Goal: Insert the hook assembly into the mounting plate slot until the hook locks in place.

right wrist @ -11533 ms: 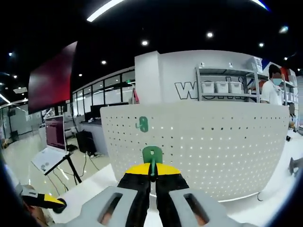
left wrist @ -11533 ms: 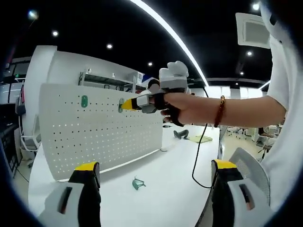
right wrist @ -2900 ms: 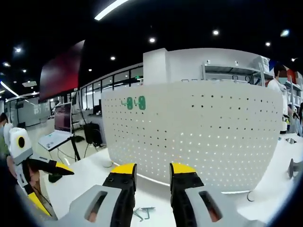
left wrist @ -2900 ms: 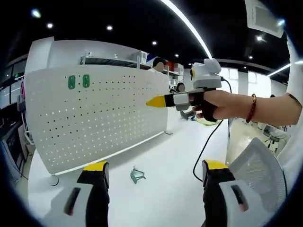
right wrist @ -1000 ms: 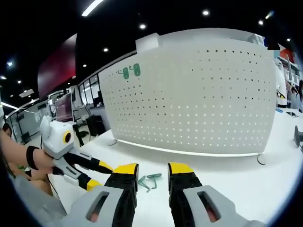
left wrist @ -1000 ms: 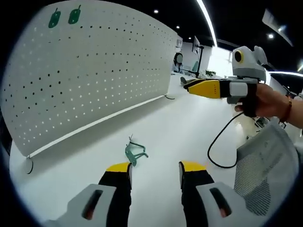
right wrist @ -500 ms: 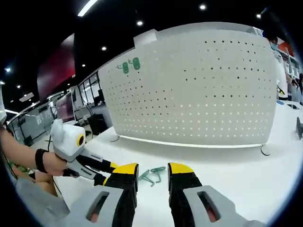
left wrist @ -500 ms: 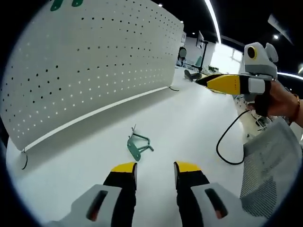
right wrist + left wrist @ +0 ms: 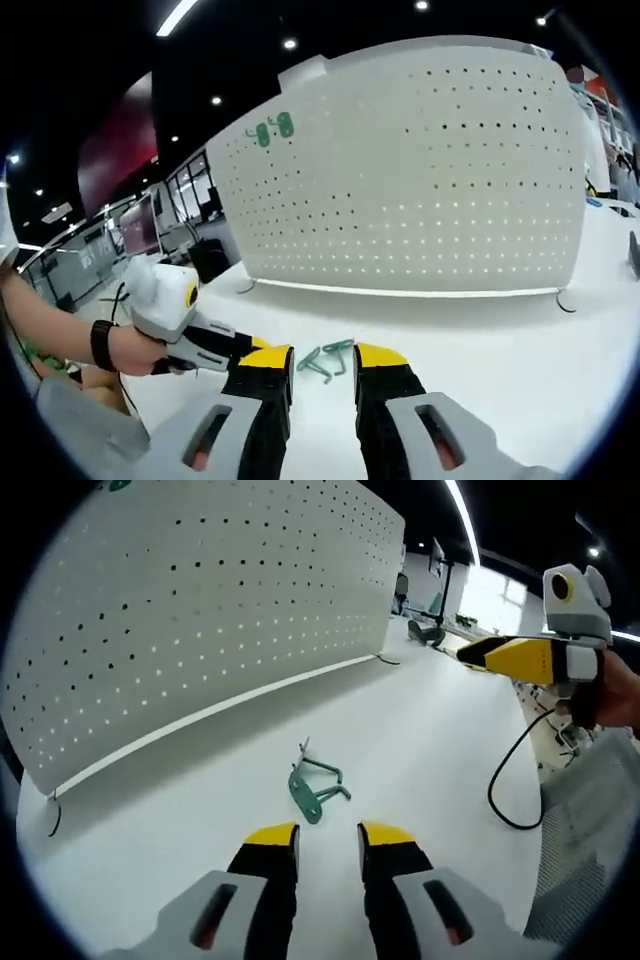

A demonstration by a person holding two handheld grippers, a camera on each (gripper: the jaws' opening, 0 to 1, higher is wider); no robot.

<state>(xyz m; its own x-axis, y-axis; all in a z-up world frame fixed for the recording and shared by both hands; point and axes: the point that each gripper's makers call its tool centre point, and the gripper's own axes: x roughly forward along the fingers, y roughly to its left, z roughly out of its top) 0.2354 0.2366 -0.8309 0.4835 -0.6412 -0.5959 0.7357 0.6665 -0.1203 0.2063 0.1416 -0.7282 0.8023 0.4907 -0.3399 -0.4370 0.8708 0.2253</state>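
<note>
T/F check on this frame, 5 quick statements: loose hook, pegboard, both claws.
1. A green hook lies loose on the white table. True.
2. The left claw is shut on the hook. False: it is open and empty, with the hook lying on the table ahead of its tips.
3. Two green hooks are mounted near the top corner of the pegboard. True.
4. The right claw carries a hook. False: its jaws are apart with nothing between them.
5. The pegboard lies flat on the table. False: it stands upright.
</note>
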